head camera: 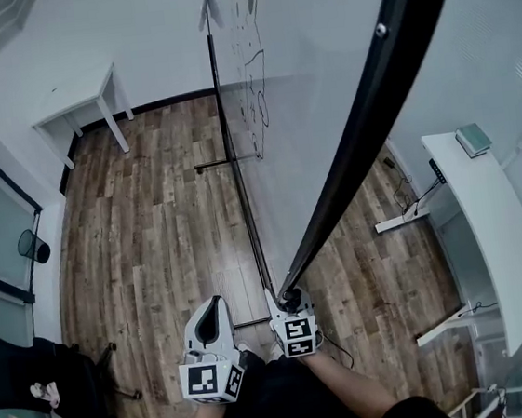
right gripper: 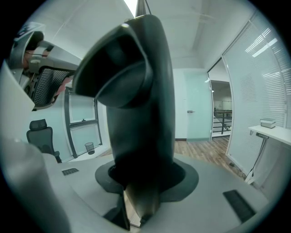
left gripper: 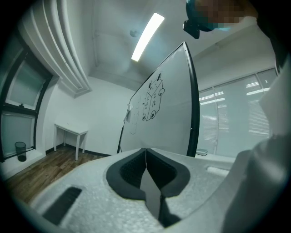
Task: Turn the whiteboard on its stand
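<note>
Head view has your right gripper (head camera: 292, 299) down low by your body, jaws part-way apart and clamped on the black frame (head camera: 348, 147) at the near lower end of the whiteboard (head camera: 320, 65). The board stands tilted on its stand (head camera: 222, 114) over the wood floor (head camera: 153, 244). Your left gripper (head camera: 218, 304) hangs just beside the right one, off the board, jaws pressed together on nothing. Round the board you have a small white table (head camera: 80, 97) against the far wall and a long white desk (head camera: 486, 215) on the right with a small box (head camera: 473, 139) on it. An office chair (head camera: 36, 370) sits at lower left and a bin (head camera: 33, 245) by the window. The desk is the nearest thing to the board's right side. Left gripper view opens up what the head view squeezes thin: the board face with its line drawing (left gripper: 153, 98), plus the ceiling light (left gripper: 148, 29). Right gripper view is filled by the frame between the pads, and behind it is a glass door (right gripper: 195, 109) that neither other view shows.
</note>
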Tool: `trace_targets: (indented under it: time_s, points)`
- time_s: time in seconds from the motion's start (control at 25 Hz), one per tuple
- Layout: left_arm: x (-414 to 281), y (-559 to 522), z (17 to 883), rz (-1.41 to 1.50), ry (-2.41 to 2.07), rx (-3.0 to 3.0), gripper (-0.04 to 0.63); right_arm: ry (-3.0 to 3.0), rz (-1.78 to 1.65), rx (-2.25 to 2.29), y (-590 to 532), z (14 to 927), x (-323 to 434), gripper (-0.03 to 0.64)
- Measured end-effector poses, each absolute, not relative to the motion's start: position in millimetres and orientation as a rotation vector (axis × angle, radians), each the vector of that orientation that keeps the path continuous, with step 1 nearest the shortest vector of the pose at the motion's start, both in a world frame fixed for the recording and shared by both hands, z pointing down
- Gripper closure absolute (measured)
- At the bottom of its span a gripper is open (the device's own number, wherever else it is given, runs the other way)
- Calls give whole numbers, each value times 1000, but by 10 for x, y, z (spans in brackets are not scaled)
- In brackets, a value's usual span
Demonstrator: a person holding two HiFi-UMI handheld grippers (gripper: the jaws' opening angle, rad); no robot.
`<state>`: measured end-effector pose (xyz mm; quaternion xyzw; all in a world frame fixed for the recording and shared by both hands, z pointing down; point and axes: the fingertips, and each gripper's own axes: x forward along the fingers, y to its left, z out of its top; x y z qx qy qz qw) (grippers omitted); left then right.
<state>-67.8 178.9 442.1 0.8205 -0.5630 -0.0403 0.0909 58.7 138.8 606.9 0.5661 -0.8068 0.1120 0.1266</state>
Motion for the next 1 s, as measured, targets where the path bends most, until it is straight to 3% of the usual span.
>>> trace_targets:
  time_s: [0.56, 0.72, 1.0]
  points:
    - [-653, 1914, 4394, -123, -1639, 2462, 577, -2358, 350, 1609, 1678, 6064, 575, 466]
    - [-658, 1812, 4394, -113, -1633, 2464, 577, -2368, 348, 1557, 1711, 5945, 565, 420]
    - [-594, 1674, 4348, -105, -1592, 2506, 577, -2414, 378, 1531, 1888, 5630, 650, 410]
